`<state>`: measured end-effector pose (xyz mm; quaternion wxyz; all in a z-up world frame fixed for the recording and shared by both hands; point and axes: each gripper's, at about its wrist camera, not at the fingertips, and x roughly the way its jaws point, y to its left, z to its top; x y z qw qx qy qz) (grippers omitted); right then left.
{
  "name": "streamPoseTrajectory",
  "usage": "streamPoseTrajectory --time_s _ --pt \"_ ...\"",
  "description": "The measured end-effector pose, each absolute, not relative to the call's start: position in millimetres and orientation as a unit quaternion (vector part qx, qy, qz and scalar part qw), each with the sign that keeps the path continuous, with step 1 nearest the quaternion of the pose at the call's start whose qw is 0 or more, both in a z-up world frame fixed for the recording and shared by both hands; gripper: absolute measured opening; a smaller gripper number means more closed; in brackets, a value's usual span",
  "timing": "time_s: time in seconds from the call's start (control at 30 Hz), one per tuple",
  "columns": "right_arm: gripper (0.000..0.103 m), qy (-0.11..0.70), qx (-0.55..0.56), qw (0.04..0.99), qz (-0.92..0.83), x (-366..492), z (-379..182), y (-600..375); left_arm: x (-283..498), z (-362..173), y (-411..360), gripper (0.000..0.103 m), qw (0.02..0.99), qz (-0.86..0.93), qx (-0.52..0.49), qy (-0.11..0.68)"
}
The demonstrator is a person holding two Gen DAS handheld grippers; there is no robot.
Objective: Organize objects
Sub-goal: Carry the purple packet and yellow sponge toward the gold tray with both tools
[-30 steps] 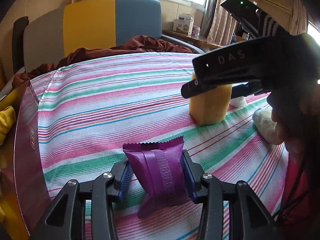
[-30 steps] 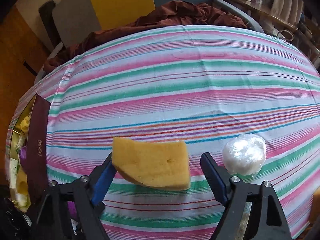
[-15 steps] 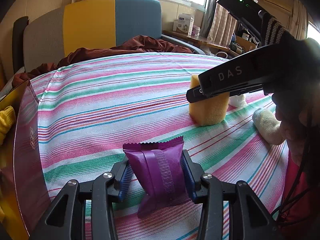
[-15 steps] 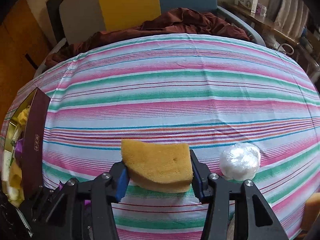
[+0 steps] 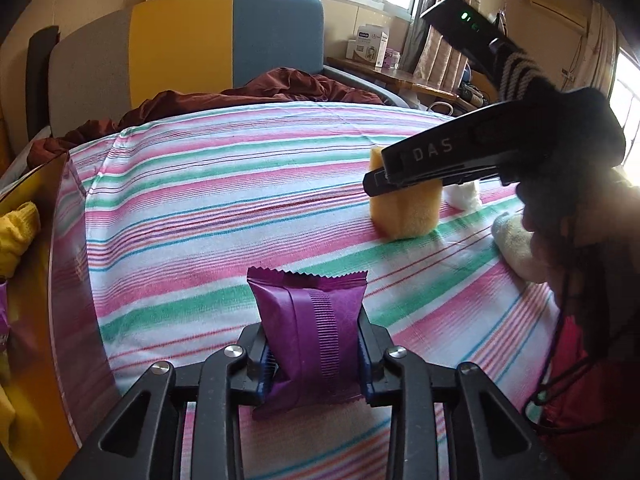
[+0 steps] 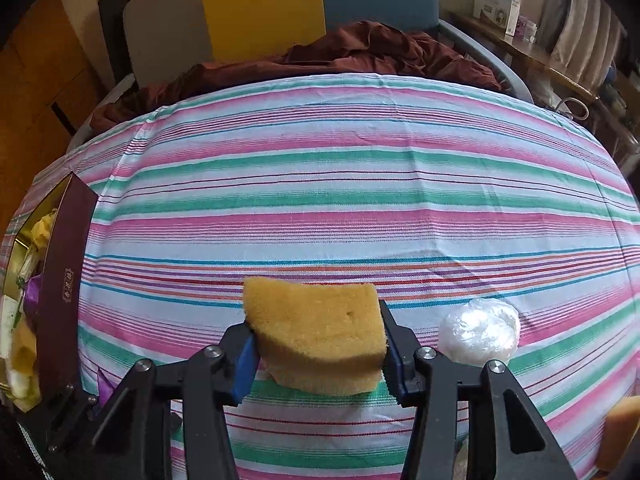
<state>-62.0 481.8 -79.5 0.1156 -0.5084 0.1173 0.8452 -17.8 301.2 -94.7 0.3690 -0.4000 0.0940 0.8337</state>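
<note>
The left tool (image 5: 314, 354) is pinching a purple snack packet (image 5: 310, 320) at 6 o'clock while the right tool (image 6: 316, 354) is squeezing a yellow sponge (image 6: 316, 334) at 6 o'clock on the counter (image 6: 352, 184), likely risking slippage.

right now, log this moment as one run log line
left gripper: shut on purple packet | right gripper: shut on yellow sponge | plastic-wrapped ball: on striped cloth | box: left edge
</note>
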Motion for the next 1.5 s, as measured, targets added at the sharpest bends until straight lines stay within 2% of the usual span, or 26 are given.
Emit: streamPoseTrajectory --time_s 0.23,0.47,0.73,0.9,1.13,1.5 --pt "0.052 0.110 -0.508 0.115 0.847 -60 -79 479 -8 -47 270 0.032 0.380 0.842 -0.380 0.055" --pt "0.052 0.105 -0.508 0.116 0.847 -59 -79 479 -35 8 181 0.032 0.322 0.876 -0.359 -0.014" --pt "0.052 0.095 -0.509 0.115 0.848 -59 -79 478 -56 -36 117 0.032 0.240 0.874 -0.422 -0.008" --pt "0.052 0.092 -0.509 0.116 0.848 -58 -79 476 -49 -50 116 0.032 0.235 0.869 -0.434 0.044" --pt "0.052 0.086 -0.510 0.117 0.848 -58 -78 475 -53 -75 112 0.033 0.206 0.858 -0.466 0.073" --pt "0.052 0.084 -0.510 0.117 0.848 -58 -79 477 -51 -80 94 0.035 0.188 0.863 -0.467 0.045"
